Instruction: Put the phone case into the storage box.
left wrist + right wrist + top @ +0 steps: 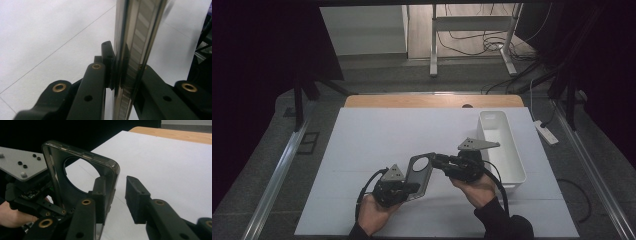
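Smoky, see-through plastic is what I have between my two claws: a phone case [420,175] with a big round camera hole, held up off the white table sheet [377,135] near its front edge. On the left, my left claw [412,189] has its jaws pressed onto the lower end of the case; seen along that claw, the case's thin edge [132,50] stands upright between the two black jaws, squeezed from both sides. In the middle, the case tilts up and to the right, its round hole at the upper end. My right claw [435,159] meets that upper end; its jaws stand parted, one jaw lying against the corner of the case [82,177], the other standing clear of it with a gap of bare sheet between. I cannot tell whether that jaw truly touches. Farther right, a white oblong bin [504,165] sits on the sheet just beside my right hand [479,189].
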